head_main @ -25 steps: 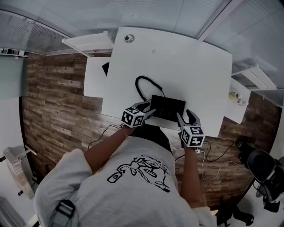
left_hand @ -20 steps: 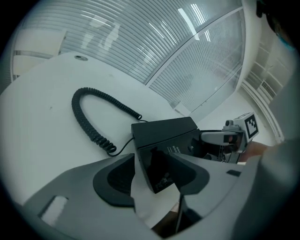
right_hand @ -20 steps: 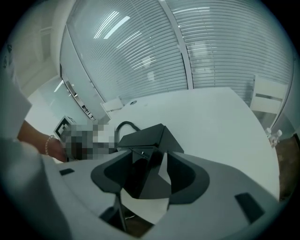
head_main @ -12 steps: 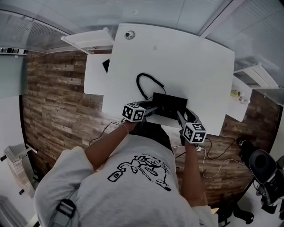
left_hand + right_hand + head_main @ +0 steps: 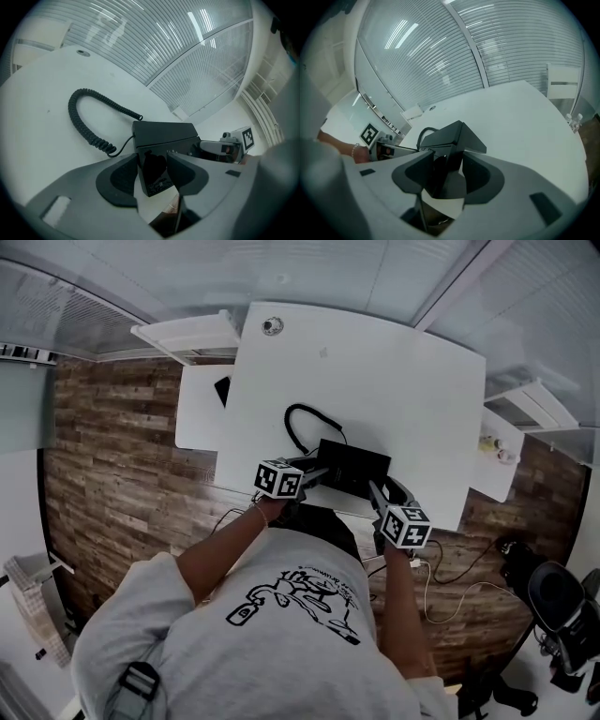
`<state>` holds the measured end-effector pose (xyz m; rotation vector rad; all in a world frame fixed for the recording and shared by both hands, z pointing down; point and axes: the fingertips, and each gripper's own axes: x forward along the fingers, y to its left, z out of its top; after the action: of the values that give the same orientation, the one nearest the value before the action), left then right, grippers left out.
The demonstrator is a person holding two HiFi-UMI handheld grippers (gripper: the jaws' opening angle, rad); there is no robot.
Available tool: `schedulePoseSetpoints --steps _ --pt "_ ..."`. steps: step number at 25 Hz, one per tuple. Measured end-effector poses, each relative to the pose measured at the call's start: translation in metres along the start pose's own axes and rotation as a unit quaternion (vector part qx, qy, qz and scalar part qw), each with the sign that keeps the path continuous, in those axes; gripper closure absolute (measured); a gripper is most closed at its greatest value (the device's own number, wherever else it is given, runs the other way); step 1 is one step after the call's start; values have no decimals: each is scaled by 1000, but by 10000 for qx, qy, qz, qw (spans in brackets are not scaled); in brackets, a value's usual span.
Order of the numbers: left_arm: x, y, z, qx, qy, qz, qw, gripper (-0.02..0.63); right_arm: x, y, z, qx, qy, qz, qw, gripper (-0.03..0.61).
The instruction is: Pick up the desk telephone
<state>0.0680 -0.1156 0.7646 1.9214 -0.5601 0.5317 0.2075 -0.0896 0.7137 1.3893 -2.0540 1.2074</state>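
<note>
The black desk telephone [image 5: 354, 465] lies near the front edge of the white table [image 5: 375, 371], and its coiled cord [image 5: 300, 423] loops away to the far left. My left gripper [image 5: 319, 474] is at the telephone's near left corner. In the left gripper view that corner [image 5: 164, 133] fills the gap between the jaws of the left gripper [image 5: 153, 168], which have just been closing on it. My right gripper [image 5: 377, 491] grips the near right corner. The right gripper view shows the telephone [image 5: 454, 133] wedged between the pads of the right gripper [image 5: 443, 171].
A small round fitting [image 5: 272, 325] sits at the table's far left corner. A lower white side table [image 5: 199, 404] with a dark object stands to the left. Cables [image 5: 450, 587] trail over the wooden floor, and an office chair [image 5: 553, 592] stands at the right.
Both grippers stay at the telephone's near corners. Only the head view has shifted slightly.
</note>
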Motion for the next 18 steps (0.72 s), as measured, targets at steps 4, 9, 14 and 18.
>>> schedulePoseSetpoints --steps 4,9,14,18 --pt "-9 -12 13 49 -75 -48 9999 421 -9 4 13 22 -151 14 9999 393" --pt "-22 -25 33 151 -180 -8 9997 422 -21 12 31 61 -323 54 9994 393" --pt "-37 -45 55 201 -344 -17 9992 422 -40 22 55 71 -487 84 9988 393" --pt "-49 -65 74 328 -453 -5 9984 422 -58 29 73 34 -591 47 9982 393"
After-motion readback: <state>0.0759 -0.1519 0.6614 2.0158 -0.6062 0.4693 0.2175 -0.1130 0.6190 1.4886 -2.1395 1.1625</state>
